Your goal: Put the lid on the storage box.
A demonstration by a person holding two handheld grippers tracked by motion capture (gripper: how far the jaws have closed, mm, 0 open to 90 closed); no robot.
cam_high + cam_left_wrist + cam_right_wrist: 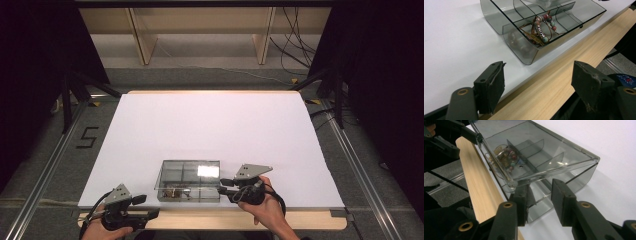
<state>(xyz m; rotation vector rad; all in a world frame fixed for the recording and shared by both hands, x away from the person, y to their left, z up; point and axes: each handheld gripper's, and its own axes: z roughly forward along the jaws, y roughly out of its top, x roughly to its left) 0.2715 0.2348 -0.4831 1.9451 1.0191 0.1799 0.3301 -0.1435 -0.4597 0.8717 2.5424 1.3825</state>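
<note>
Smoke-grey clear box point(190, 181) w/ multicolour beads point(541, 26), white table point(210, 125), black fingers point(562, 202).

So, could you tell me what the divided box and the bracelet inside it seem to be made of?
The box looks like smoke-tinted clear plastic, perhaps acrylic: glossy, see-through walls with bright edge reflections. The bracelet appears to be glossy coloured beads, possibly glass or ceramic, strung on brown cord that could be leather.
</note>
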